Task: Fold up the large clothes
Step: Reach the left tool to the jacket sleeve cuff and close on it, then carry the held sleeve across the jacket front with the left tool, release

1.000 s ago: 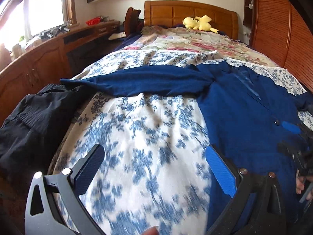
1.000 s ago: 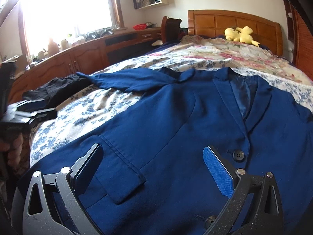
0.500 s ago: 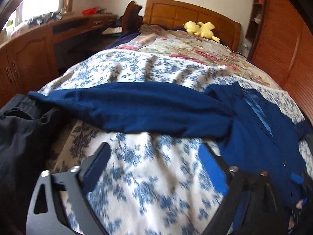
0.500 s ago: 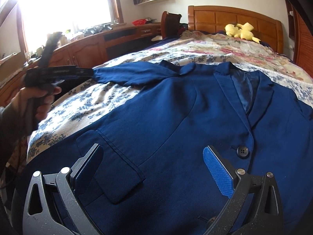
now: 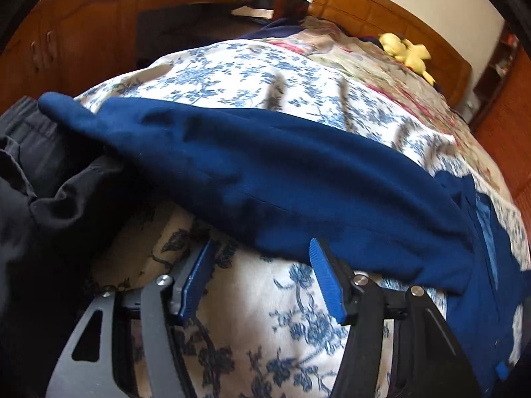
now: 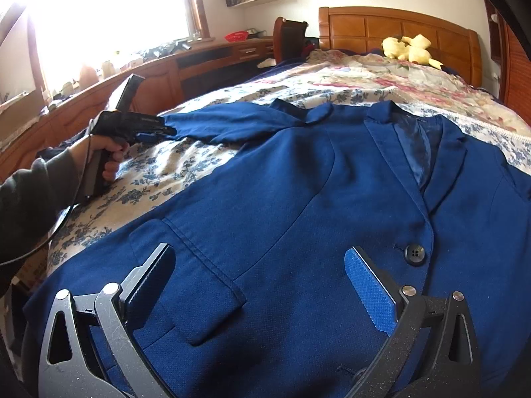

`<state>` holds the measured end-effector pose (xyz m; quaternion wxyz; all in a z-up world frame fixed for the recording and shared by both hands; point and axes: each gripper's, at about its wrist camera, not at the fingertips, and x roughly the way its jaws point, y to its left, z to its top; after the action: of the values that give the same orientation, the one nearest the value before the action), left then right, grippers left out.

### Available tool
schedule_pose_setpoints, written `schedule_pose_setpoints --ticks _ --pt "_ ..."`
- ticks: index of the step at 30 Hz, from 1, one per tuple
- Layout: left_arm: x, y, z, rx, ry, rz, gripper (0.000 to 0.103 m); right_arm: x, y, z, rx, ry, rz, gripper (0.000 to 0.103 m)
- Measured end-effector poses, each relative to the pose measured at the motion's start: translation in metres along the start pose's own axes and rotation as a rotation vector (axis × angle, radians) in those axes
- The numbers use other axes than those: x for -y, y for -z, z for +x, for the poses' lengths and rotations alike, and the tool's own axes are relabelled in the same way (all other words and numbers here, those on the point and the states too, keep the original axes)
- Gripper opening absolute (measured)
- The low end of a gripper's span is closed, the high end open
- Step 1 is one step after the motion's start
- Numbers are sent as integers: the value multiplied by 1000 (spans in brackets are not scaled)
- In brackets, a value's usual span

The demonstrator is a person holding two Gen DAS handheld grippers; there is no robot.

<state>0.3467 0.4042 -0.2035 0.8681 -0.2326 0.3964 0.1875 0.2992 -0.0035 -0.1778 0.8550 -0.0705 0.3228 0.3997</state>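
**Navy sleeve lying crosswise ahead of the left gripper**

Navy cloth is what the coming move is turning on: one blazer (image 6: 332, 205) is lying face up on the floral bedspread (image 5: 282, 315), collar toward the wooden headboard (image 6: 398, 30) and hem away from it. Its one outstretched sleeve (image 5: 265, 172) is running sideways, parallel to the headboard, and its lower edge is sitting just beyond the tips of the left gripper (image 5: 262, 278), so the sleeve's long axis is crossing the line the fingers are pointing along.

The left gripper is the nearer of the two to that sleeve. Its jaws have just been closing and are standing about half apart, with only bedspread between them and the pads not yet pressing on cloth. In the right wrist view its tip is appearing right at the sleeve's cuff end.

The right gripper (image 6: 262, 285) is hanging spread wide over the blazer's hem end, far from the headboard, gripping nothing, with the pocket flap (image 6: 192, 282) between its fingers.

Counted: one blazer, one sleeve in view, one button (image 6: 414, 254), one pocket flap, two grippers, one heap of black clothing (image 5: 43, 179) beside the cuff, one yellow plush toy (image 6: 410, 49) by the headboard.
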Motion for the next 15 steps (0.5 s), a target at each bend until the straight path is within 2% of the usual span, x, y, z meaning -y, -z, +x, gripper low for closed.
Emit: schedule_pose_setpoints --ticks 6,7,8,9,10,12,15 --pt "1 -12 11 1 -33 -32 51 1 -1 0 0 -1 2 103" --pt "2 -14 13 3 -42 -29 39 1 -1 0 0 -1 2 103" --pt "4 -16 14 4 -53 -27 32 1 -1 0 1 -1 2 103" --pt "5 -18 16 0 -61 -27 16 1 -1 0 2 -1 2 103" --pt "9 -19 17 -6 -62 -22 6 1 -1 0 2 -1 2 103" --pt "16 -21 16 -8 -74 6 0 1 -1 0 2 -1 2 103" --pt "32 -27 1 7 -92 42 0 1 -1 0 3 -1 0 103"
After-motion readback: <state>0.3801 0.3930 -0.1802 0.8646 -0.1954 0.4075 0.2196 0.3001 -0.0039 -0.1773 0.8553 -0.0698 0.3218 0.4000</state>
